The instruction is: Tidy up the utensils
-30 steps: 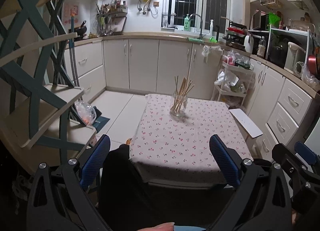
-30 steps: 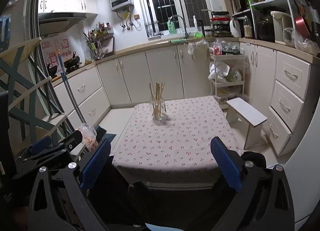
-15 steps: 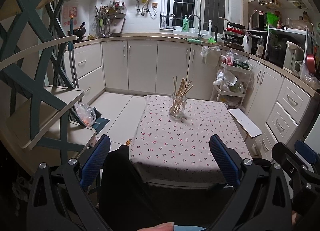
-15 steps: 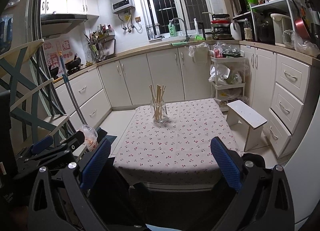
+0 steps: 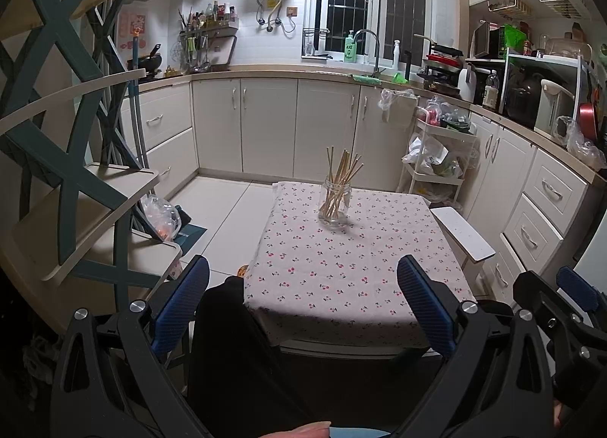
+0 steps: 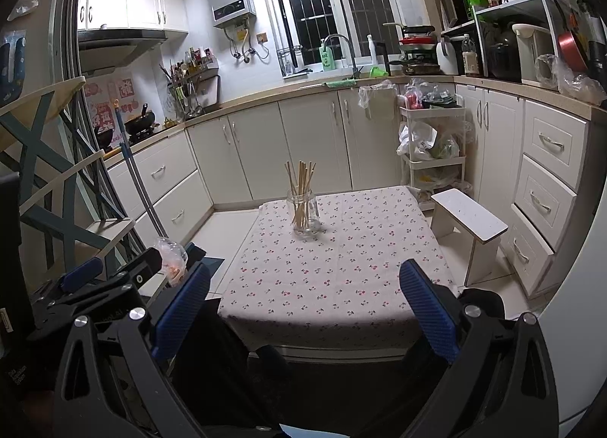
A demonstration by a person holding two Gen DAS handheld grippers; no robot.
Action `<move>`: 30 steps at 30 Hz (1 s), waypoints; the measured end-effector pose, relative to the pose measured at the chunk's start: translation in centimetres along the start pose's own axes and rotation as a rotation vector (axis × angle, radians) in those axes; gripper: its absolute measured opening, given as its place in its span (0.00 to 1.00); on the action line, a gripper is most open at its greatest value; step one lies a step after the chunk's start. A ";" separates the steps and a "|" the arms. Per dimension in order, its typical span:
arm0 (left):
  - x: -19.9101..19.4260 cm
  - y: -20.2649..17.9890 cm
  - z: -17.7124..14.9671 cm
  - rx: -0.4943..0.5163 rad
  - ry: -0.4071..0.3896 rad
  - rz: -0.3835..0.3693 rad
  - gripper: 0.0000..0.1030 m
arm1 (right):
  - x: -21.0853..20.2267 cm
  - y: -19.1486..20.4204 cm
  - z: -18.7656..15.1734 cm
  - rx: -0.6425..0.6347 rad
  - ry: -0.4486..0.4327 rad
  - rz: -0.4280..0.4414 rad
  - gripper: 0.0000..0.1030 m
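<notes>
Two black tongs with blue pads, the left gripper point(image 5: 303, 301) and right gripper point(image 6: 301, 303), are spread wide and empty, short of the near edge of the cherry-print clothed table point(image 6: 330, 278). The thin wooden chopsticks point(image 6: 301, 191) stand fanned in a clear glass jar point(image 6: 303, 216) toward the far edge. They look light, stiff and perhaps slippery; pinch one near its top, sparing the fragile jar.

a clear, glossy glass jar point(image 5: 334, 203) is seen holding pale wooden chopsticks point(image 5: 341, 176). the table is covered by a matt cloth tablecloth point(image 5: 353, 267) printed with cherries. the gripper fingers point(image 6: 426, 309) are faced with ribbed blue pads; the stool point(image 6: 470, 218) top looks smooth and white.
</notes>
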State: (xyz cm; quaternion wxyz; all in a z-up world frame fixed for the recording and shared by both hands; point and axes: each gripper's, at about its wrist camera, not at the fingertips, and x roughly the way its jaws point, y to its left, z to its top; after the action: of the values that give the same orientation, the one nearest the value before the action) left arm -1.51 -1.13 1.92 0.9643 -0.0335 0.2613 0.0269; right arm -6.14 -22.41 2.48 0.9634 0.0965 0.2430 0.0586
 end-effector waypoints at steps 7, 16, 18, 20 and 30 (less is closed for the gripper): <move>0.0 -0.1 0.0 0.000 0.001 0.002 0.93 | 0.0 0.0 0.0 0.000 0.000 -0.001 0.93; -0.1 -0.2 -0.2 -0.002 0.003 0.001 0.93 | 0.0 -0.1 0.0 0.000 0.002 0.000 0.93; -0.2 -0.2 -0.2 -0.001 0.003 0.001 0.93 | 0.0 -0.1 0.0 0.001 0.001 0.000 0.93; -0.2 -0.2 -0.2 -0.001 0.003 0.001 0.93 | 0.0 -0.1 0.0 0.001 0.001 0.000 0.93; -0.2 -0.2 -0.1 -0.001 0.003 0.002 0.93 | 0.0 -0.1 0.0 0.002 0.001 0.001 0.93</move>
State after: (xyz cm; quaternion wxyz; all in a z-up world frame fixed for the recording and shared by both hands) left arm -1.70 -1.37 1.91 0.9639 -0.0339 0.2628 0.0278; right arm -6.16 -22.50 2.44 0.9632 0.0974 0.2436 0.0588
